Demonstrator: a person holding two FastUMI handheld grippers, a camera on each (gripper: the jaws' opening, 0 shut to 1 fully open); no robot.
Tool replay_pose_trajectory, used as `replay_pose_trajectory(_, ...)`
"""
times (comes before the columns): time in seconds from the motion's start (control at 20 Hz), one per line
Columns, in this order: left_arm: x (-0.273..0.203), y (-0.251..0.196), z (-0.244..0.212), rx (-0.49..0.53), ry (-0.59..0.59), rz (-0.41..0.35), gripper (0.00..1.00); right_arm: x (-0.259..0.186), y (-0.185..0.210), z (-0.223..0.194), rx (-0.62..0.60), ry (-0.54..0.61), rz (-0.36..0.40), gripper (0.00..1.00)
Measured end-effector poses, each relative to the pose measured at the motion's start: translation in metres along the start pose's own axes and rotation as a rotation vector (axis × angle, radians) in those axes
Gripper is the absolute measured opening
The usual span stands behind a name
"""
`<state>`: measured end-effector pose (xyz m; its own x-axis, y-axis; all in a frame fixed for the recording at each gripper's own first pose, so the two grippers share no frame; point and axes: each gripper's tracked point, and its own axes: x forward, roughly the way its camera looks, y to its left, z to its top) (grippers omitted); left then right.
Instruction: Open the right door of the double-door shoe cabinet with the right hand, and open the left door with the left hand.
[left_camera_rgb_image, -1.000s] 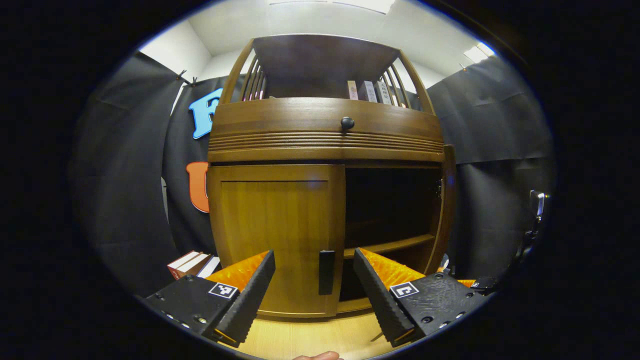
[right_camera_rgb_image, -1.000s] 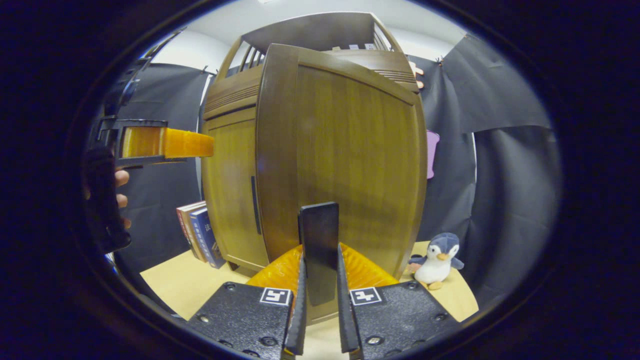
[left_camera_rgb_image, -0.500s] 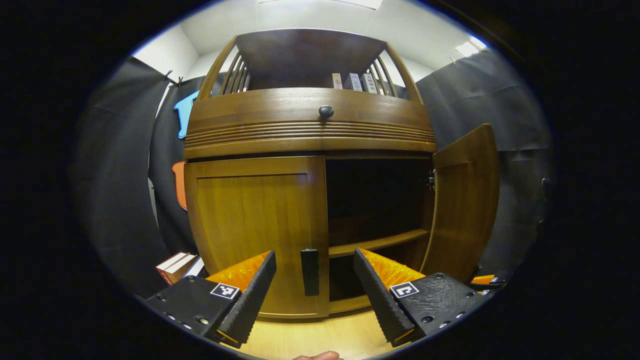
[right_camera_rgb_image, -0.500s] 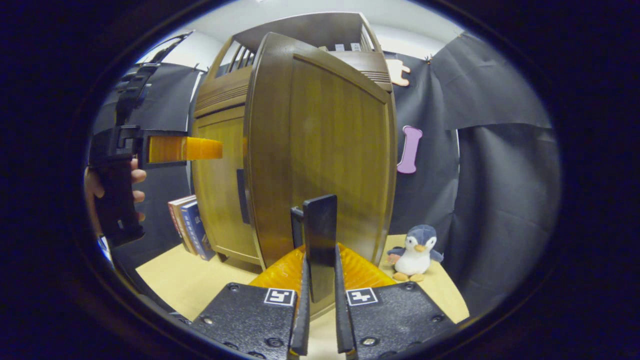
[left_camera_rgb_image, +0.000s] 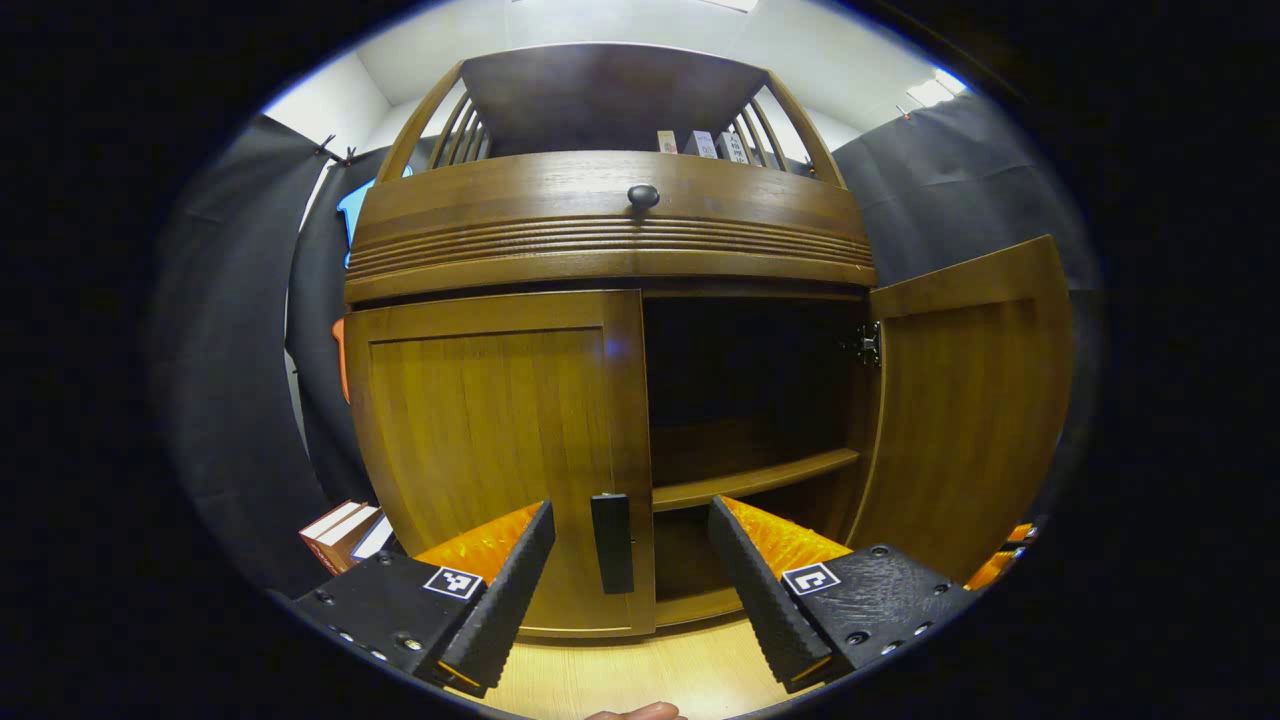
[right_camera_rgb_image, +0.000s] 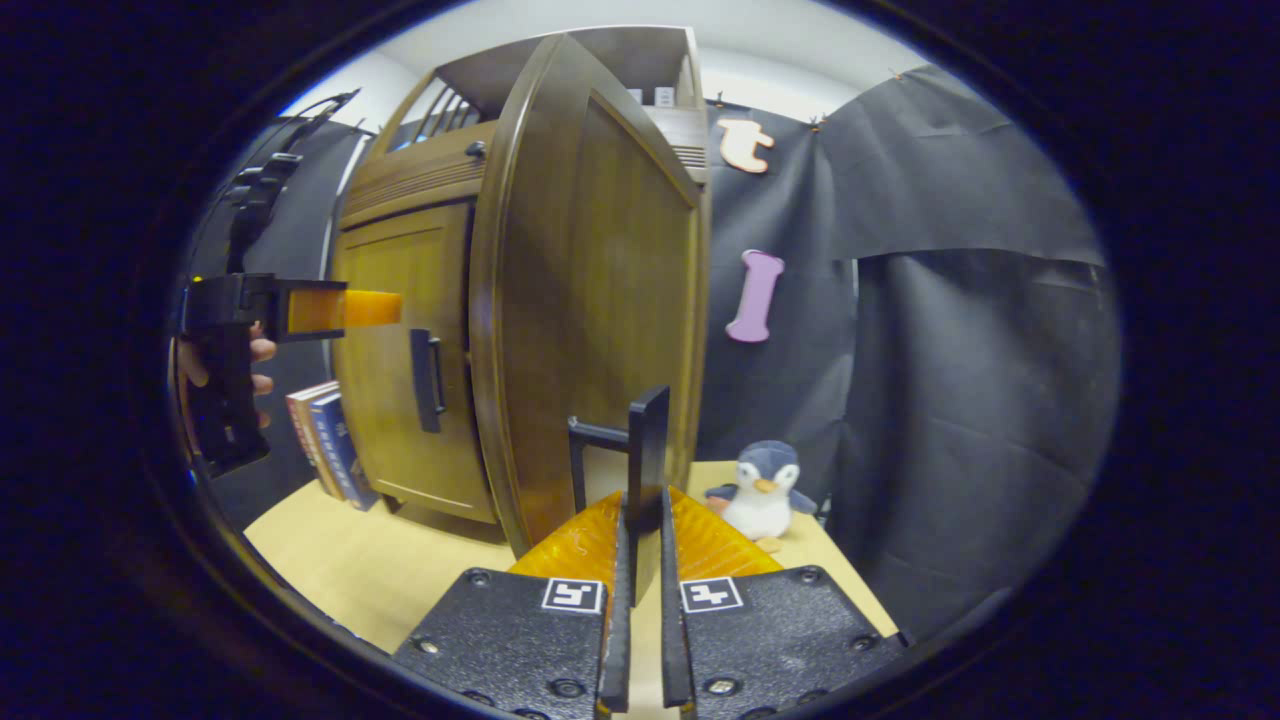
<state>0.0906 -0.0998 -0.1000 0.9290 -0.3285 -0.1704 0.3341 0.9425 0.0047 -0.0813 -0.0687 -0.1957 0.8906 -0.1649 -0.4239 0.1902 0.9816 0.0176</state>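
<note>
Swinging the right door (right_camera_rgb_image: 590, 300) too far is the nearest risk: the right gripper (right_camera_rgb_image: 640, 640) has its jaws pinching that door's black handle (right_camera_rgb_image: 645, 470), and the door already stands wide, so, as I judge it, more pull could strain the hinge (left_camera_rgb_image: 866, 343) or let the handle slip out. A plush penguin (right_camera_rgb_image: 762, 490) sits on the surface just beyond the door's free edge, toward the far right corner, and a wider arc might knock it over.

On the other side, the left door (left_camera_rgb_image: 490, 450) is shut. The left gripper (left_camera_rgb_image: 630, 590) has its jaws spread, with the left door's handle (left_camera_rgb_image: 611, 543) between them but farther in, not yet touched. A crooked approach could make one finger catch the door's edge or the open shelf (left_camera_rgb_image: 755, 478) beside it. Books (left_camera_rgb_image: 340, 528) lean by the cabinet's left side, near that door's likely swing.
</note>
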Motion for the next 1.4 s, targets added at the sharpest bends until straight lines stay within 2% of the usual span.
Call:
replay_pose_trajectory(0.05,0.002,-0.002,-0.002,0.001,0.004,-0.004,0.93,0.0,-0.014,0.001,-0.004,0.002,-0.044,0.14)
replay_pose_trajectory(0.1,0.004,-0.004,-0.005,0.001,0.008,-0.009,0.93,-0.003,-0.021,0.0,0.011,0.006,-0.055,0.11)
replay_pose_trajectory(0.15,0.007,-0.006,-0.006,0.001,0.01,-0.013,0.93,-0.006,-0.021,0.001,0.047,0.015,-0.045,0.02)
replay_pose_trajectory(0.2,0.009,-0.007,-0.008,0.002,0.013,-0.016,0.93,-0.006,-0.023,0.0,0.069,0.025,-0.046,0.04)
replay_pose_trajectory(0.45,0.016,-0.008,-0.017,0.003,0.032,-0.025,0.93,-0.01,-0.034,-0.008,0.088,0.048,-0.054,0.04)
replay_pose_trajectory(0.5,0.018,-0.008,-0.021,0.001,0.042,-0.024,0.96,-0.013,-0.039,-0.009,0.088,0.053,-0.062,0.04)
replay_pose_trajectory(0.7,0.034,-0.006,-0.043,-0.011,0.091,-0.022,0.9,-0.025,-0.066,-0.014,0.118,0.059,-0.124,0.04)
replay_pose_trajectory(0.75,0.037,-0.004,-0.047,-0.009,0.105,-0.019,0.94,-0.027,-0.075,-0.014,0.129,0.058,-0.147,0.0)
replay_pose_trajectory(0.8,0.041,-0.002,-0.051,-0.009,0.111,-0.013,0.93,-0.03,-0.081,-0.014,0.139,0.054,-0.166,0.04)
replay_pose_trajectory(0.9,0.046,0.0,-0.058,-0.014,0.123,-0.005,0.93,-0.038,-0.089,-0.012,0.157,0.046,-0.183,0.04)
replay_pose_trajectory(1.1,0.063,0.014,-0.072,-0.028,0.155,0.03,0.94,-0.054,-0.086,-0.001,0.153,0.01,-0.188,0.04)
replay_pose_trajectory(1.3,0.08,0.019,-0.085,-0.051,0.169,0.034,0.94,-0.07,-0.077,0.018,0.149,-0.039,-0.184,0.04)
replay_pose_trajectory(1.35,0.084,0.018,-0.088,-0.054,0.171,0.026,1.0,-0.07,-0.075,0.022,0.153,-0.05,-0.18,0.04)
replay_pose_trajectory(1.4,0.089,0.015,-0.091,-0.057,0.175,0.015,0.87,-0.072,-0.072,0.026,0.155,-0.057,-0.173,0.04)
